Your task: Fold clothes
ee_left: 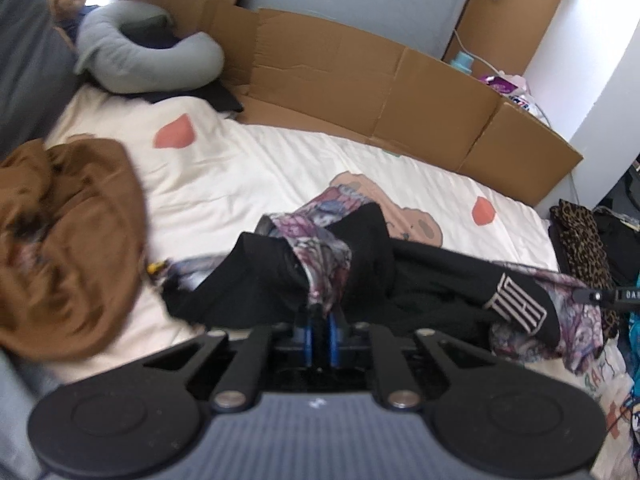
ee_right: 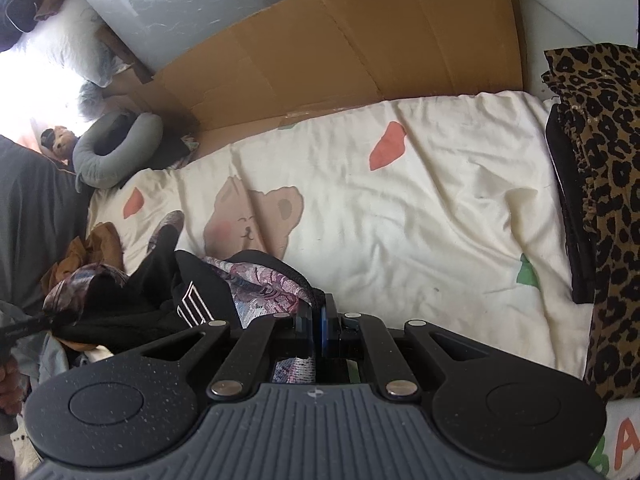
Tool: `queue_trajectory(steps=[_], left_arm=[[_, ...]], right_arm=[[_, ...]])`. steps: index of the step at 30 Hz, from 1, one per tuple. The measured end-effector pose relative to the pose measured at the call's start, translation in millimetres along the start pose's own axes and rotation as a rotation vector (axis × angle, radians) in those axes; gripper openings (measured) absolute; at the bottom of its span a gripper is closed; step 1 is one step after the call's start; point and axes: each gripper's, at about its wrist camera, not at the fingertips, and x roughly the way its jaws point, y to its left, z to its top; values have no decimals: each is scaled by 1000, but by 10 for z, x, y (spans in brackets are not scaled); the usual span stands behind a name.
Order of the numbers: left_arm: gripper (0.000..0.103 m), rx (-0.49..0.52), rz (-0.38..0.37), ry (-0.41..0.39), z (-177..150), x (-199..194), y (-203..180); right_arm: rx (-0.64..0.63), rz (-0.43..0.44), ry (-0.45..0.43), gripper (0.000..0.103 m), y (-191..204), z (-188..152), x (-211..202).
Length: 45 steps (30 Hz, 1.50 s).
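Cream quilted bed cover with bear print (ee_right: 420, 216) spans the bed, flattened brown cardboard (ee_left: 360, 80) along its far edge. Black garment with purple floral lining (ee_left: 280, 276) hangs bunched just above the cover, stretched between both grippers. Left gripper (ee_left: 321, 316) and right gripper (ee_right: 318, 320) held level, jaws pinched closed on its fabric

jacket (ee_left: 280, 280) on bed (ee_left: 248, 168) | cardboard (ee_left: 400, 92) behind bed | pillow (ee_left: 132, 56) far left | folded pile (ee_right: 600, 200) right

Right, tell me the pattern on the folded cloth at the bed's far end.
Leopard print, black spots on brown: the folded cloth shows best in the right wrist view.
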Motion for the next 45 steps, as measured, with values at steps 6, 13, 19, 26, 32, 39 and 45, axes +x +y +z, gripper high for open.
queue_trajectory(steps=[6, 13, 19, 26, 32, 39, 45], left_arm=[[8, -23, 16, 28, -281, -395, 22], [7, -77, 44, 49, -601, -691, 38], [6, -128, 76, 83, -967, -919, 72], [6, -169, 101, 151, -1360, -1079, 199], [6, -191, 117, 232, -1735, -1190, 255], [6, -214, 119, 323, -2081, -1341, 306], [6, -213, 122, 373, -2233, -1511, 304]], right_arm=[[-20, 11, -11, 1, 103, -76, -187], [-40, 23, 1, 1, 148, -214, -369], [-58, 22, 25, 1, 117, -314, -447], [-73, 12, 59, 1, 61, -402, -486], [-96, -2, 93, 1, 9, -466, -520], [-159, -31, 158, 1, -69, -503, -574], [-195, -42, 211, 1, -129, -596, -713]])
